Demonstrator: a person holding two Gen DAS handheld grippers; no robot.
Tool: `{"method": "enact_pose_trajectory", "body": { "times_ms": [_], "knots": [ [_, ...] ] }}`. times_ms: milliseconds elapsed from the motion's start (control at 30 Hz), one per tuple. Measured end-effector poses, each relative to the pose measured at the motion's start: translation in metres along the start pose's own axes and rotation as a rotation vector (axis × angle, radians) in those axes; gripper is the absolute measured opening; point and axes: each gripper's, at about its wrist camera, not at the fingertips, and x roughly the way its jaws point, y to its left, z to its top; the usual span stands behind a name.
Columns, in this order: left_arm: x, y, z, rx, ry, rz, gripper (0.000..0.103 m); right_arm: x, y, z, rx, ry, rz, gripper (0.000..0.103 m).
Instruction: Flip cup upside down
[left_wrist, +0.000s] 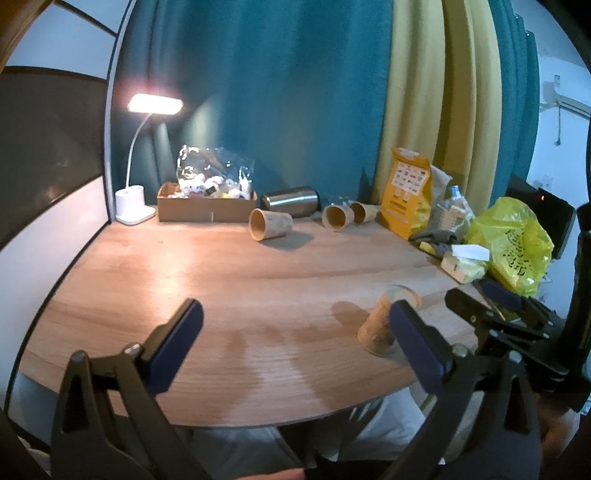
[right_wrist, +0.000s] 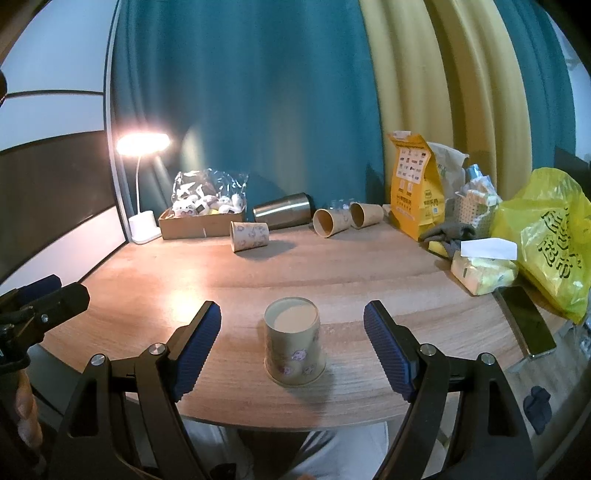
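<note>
A patterned paper cup (right_wrist: 294, 345) stands upside down on the wooden table (right_wrist: 332, 280) near its front edge, base up. My right gripper (right_wrist: 292, 341) is open, its blue pads on either side of the cup and apart from it. In the left wrist view the same cup (left_wrist: 382, 325) shows blurred at the right, partly behind my left gripper's right finger (left_wrist: 417, 345). My left gripper (left_wrist: 295, 343) is open and empty over the front of the table. Three more paper cups (right_wrist: 249, 235) lie on their sides at the back.
At the back stand a lit desk lamp (right_wrist: 142, 221), a cardboard box of small items (right_wrist: 201, 219), a steel tumbler on its side (right_wrist: 282, 210) and an orange bag (right_wrist: 415, 195). A yellow plastic bag (right_wrist: 554, 240), tissues (right_wrist: 484, 271) and a phone (right_wrist: 526, 319) crowd the right side.
</note>
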Motion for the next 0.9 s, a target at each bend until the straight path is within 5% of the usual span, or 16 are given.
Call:
{"method": "enact_pose_trajectory", "body": {
  "times_ms": [900],
  "knots": [
    [-0.0008,0.0024,-0.0005,0.004,0.019,-0.031,0.102,0.0042,-0.0044,-0.0032,0.005,0.017,0.009,0.082]
  ]
}}
